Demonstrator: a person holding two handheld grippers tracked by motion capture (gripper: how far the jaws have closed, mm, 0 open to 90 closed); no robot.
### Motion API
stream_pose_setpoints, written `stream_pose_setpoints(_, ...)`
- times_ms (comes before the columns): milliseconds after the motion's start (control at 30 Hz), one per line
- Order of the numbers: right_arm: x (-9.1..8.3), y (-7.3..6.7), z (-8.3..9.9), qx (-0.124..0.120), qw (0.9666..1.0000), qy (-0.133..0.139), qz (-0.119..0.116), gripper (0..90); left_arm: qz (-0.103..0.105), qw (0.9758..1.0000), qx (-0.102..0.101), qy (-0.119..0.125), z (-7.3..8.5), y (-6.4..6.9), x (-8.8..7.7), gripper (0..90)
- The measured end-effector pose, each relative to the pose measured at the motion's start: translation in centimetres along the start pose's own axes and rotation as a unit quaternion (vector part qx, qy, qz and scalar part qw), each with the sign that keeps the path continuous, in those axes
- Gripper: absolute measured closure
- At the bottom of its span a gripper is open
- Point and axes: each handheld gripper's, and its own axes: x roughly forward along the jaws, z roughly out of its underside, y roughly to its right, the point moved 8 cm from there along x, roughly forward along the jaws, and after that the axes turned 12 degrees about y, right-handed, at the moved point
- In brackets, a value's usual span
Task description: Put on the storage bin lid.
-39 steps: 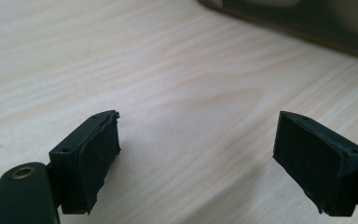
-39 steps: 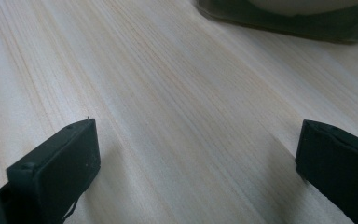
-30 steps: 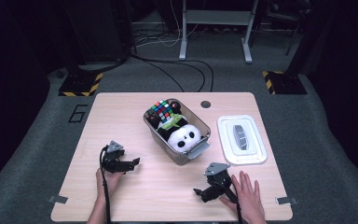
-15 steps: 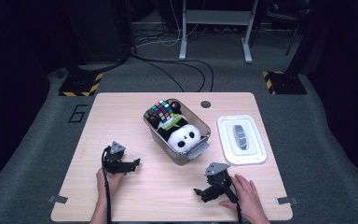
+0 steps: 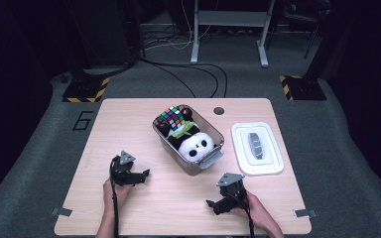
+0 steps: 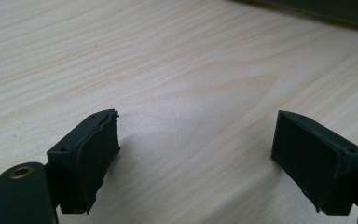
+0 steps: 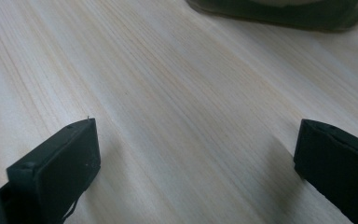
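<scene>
A clear plastic bin [image 5: 211, 161] stands mid-table holding a panda plush [image 5: 197, 145] and a colourful puzzle cube [image 5: 172, 118]. Its white lid [image 5: 257, 148] lies flat to the right. My left gripper [image 5: 146, 174] rests on the table at the front left, a hand on it, jaws wide apart with bare wood between them [image 6: 196, 140]. My right gripper [image 5: 210, 203] rests at the front right, also under a hand, open over bare table [image 7: 196, 144]. The bin's lower wall [image 7: 279, 11] shows at the top of the right gripper view.
The wooden table [image 5: 129, 124] has a round cable hole [image 5: 219, 110] at its far edge. Cables trail from both grippers toward the near edge. Dark carpet, a desk frame [image 5: 228, 29] and striped floor markers [image 5: 84, 89] lie beyond the table.
The right hand has closed around the right gripper's body. Both grippers lie where they lay before.
</scene>
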Motion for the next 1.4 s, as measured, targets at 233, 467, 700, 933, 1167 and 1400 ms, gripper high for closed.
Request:
stream_pose_setpoints(233, -1.1, 0.7, -0.1, -0.002, 1.0000, 0.001, 0.009, 13.0, 0.000, 1.0000, 0.000, 0.000, 0.0, 0.1, 0.0, 14.5)
stream_pose_setpoints(467, -2.9, 3.3, -0.4, -0.004, 0.9990, -0.007, 0.044, 3.1, -0.001, 1.0000, -0.001, 0.001, -0.1, 0.1, 0.1, 14.4)
stream_pose_setpoints(700, -4.2, 7.2, -1.0, 0.018, 0.9944, 0.019, 0.102, 1.8, 0.001, 1.0000, 0.001, -0.001, -0.1, 0.1, 0.1, 14.6)
stream_pose_setpoints(933, -4.8, 11.3, -1.6, 0.090, 0.9872, 0.051, 0.122, 0.0, 0.001, 1.0000, 0.000, 0.000, -0.1, 0.2, 0.2, 14.5)
stream_pose_setpoints(1167, -4.9, 15.3, -1.9, 0.098, 0.9736, 0.029, 0.205, 4.3, 0.002, 1.0000, 0.001, 0.000, -0.1, 0.2, 0.2, 14.6)
stream_pose_setpoints(1400, -4.7, 18.4, -2.3, 0.108, 0.9631, 0.041, 0.243, 22.0, 0.002, 1.0000, 0.000, 0.000, -0.1, 0.2, 0.2, 14.6)
